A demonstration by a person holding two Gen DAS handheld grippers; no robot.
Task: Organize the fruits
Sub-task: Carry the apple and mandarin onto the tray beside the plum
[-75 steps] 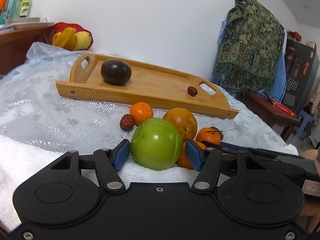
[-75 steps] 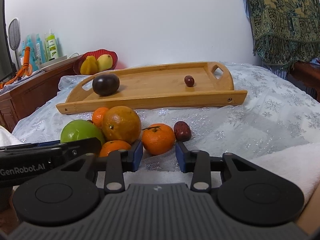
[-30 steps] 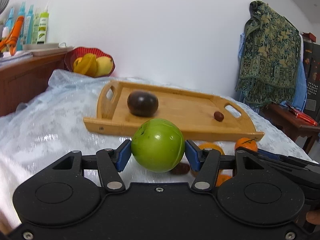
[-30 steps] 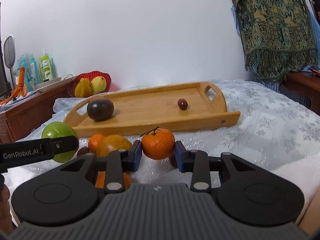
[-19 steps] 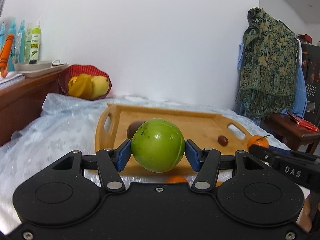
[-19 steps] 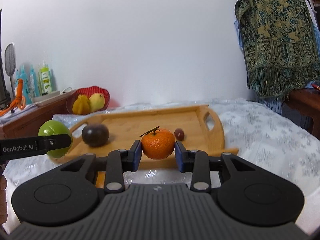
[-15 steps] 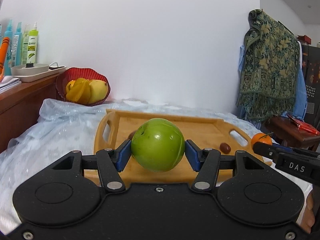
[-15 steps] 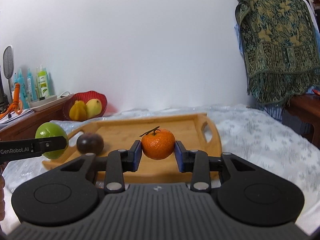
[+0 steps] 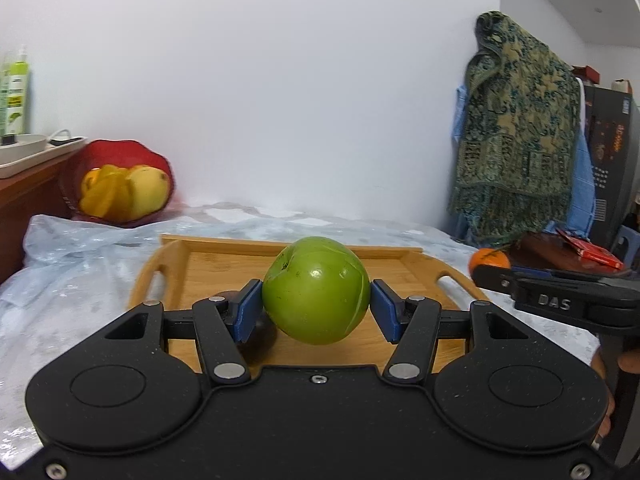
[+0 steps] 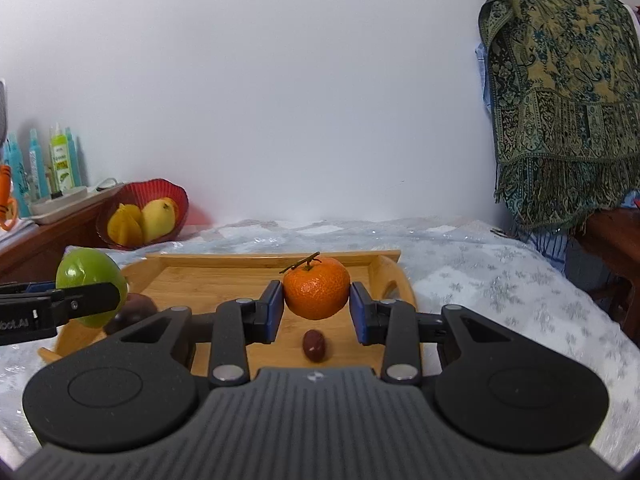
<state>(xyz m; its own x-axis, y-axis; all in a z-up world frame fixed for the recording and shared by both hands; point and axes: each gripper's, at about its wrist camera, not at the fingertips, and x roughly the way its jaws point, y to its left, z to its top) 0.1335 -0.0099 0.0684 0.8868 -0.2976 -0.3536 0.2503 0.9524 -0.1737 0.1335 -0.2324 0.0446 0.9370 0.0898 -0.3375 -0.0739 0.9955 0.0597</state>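
Tilting slightly down over the tray (image 9: 208, 264), left hand-held gripper (image 9: 316, 312) pinches apple (image 9: 316, 290), right hand-held gripper (image 10: 316, 312) a tangerine (image 10: 316, 288).

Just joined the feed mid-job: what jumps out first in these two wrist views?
The green apple clamped in the left gripper, dead centre, held above the wooden tray. Likewise a stemmed mandarin in the right gripper, with a small red date lying on the tray beneath it. A red fruit bowl sits back left.

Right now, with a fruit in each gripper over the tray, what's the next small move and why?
Probably lower both: the left gripper holds the green apple and the right gripper the tangerine above the wooden tray; steer clear of the dark fruit and small red fruit.
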